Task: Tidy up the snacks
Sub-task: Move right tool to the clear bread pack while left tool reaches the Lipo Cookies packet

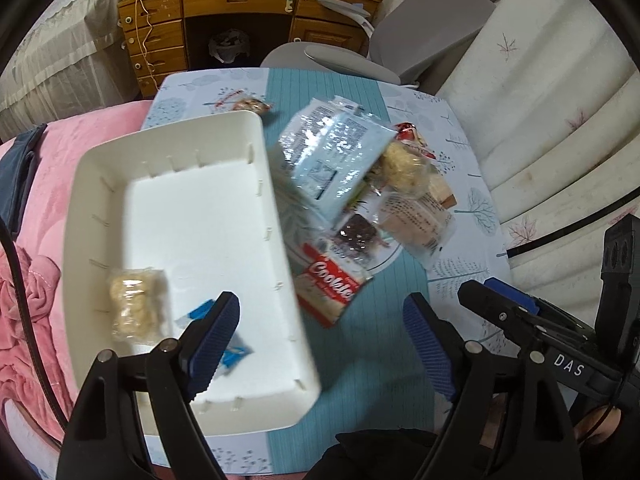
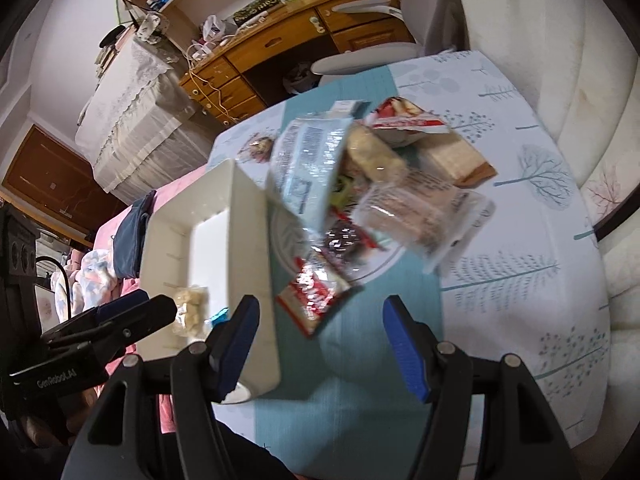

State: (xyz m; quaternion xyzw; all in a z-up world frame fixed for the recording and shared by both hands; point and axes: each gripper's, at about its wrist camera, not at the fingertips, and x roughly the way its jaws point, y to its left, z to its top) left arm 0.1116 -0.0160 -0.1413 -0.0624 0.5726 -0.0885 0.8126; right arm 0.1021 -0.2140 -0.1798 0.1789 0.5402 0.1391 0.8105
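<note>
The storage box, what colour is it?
Plain white box, best seen in the left wrist view.

Matt white plastic bin (image 1: 192, 216), glossy crinkled plastic snack wrappers (image 1: 332, 156), ribbed teal cloth runner (image 1: 380, 344).

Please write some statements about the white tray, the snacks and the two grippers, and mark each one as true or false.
1. The white tray holds a clear packet of pale biscuits. True.
2. The red Cookies packet lies inside the tray. False: it lies outside, on the plate beside it.
3. The left gripper grips a snack. False: it is open, with nothing between its fingers.
4. The right gripper is open and empty. True.
5. The snack pile sits on a pink blanket. False: it is on the table.
</note>
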